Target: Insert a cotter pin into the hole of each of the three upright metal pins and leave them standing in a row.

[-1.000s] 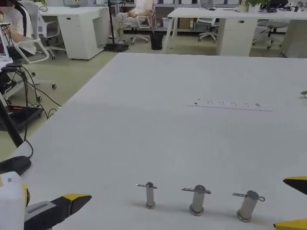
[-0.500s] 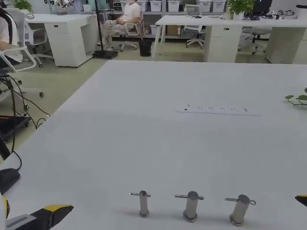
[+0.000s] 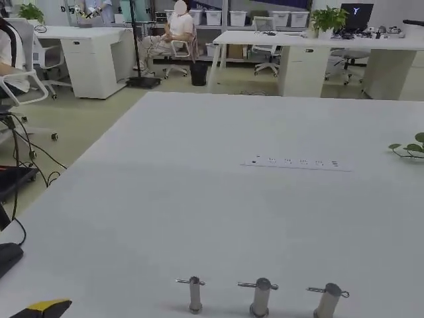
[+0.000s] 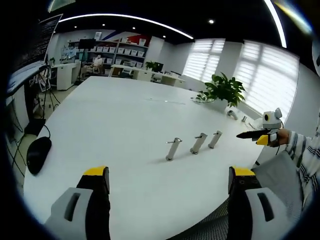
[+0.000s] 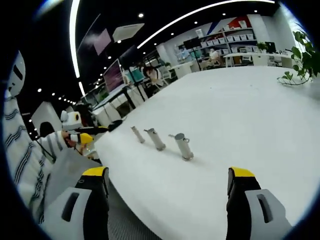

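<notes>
White counter (image 3: pixel 199 199) sprawled mid-frame, a power strip (image 3: pixel 295 163) right of centre, a leafy plant (image 3: pixel 411 147) at the right edge, a black bin (image 3: pixel 199 73) up top.

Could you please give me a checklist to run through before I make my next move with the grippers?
1. Silver metal pins standing: left pin, middle pin and right pin are upright on the white workbench: ok.
2. Row: the three line up side by side: ok.
3. Thin wire cotter pins: one crosses each pin's head: ok.
4. Cotter pins fully seated: too small, cannot tell.
5. Left gripper: fingers open, empty, apart from the row: ok.
6. Right gripper: fingers open, empty, apart from the row: ok.
</notes>
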